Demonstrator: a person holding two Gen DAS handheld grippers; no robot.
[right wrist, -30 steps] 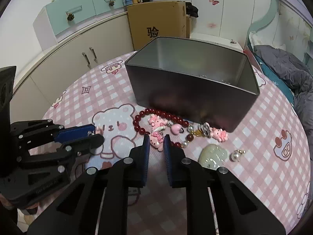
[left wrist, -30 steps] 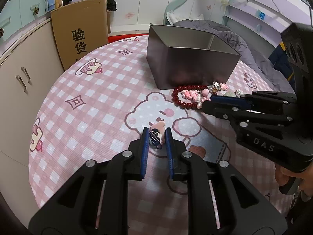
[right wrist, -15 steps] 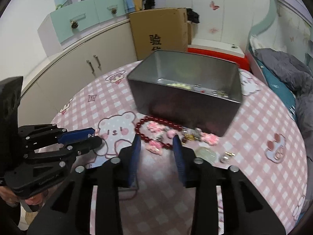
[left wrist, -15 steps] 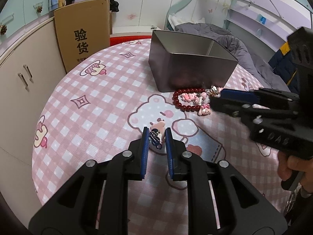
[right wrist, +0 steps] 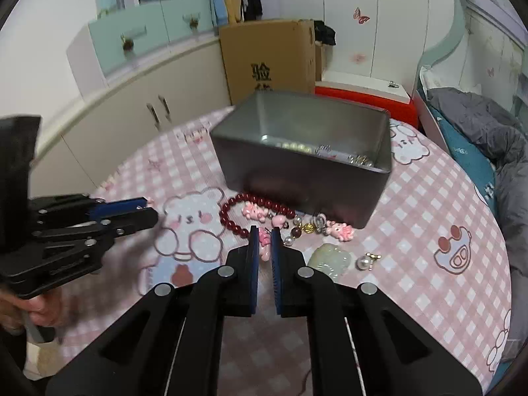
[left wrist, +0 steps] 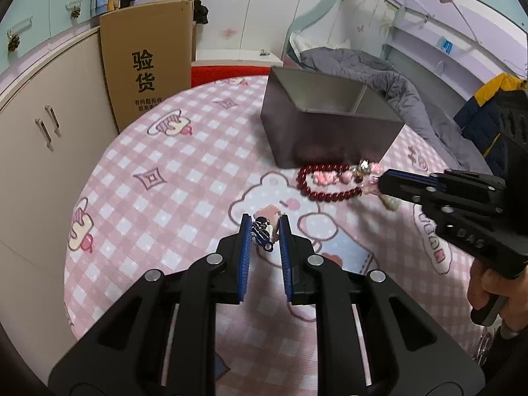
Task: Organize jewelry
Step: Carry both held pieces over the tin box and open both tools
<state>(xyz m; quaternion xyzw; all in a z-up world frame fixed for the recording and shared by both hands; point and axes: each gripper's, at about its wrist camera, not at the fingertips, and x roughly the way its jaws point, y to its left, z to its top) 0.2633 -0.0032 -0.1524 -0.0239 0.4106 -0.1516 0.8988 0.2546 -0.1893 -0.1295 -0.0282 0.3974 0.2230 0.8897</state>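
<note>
Red bead bracelet [right wrist: 255, 213], one metal box [right wrist: 307, 161]

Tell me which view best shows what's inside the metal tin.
The right wrist view: it looks down into the metal tin, showing beads and small metal pieces on its floor. The left wrist view shows only its outer walls and rim.

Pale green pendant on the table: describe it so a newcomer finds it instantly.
Start at the grey metal box on the pink checked tablecloth. In front of it lies a dark red bead bracelet among pink charms. The pale green pendant sits nearer the camera, right of the right gripper: the only smooth, milky green piece.
</note>
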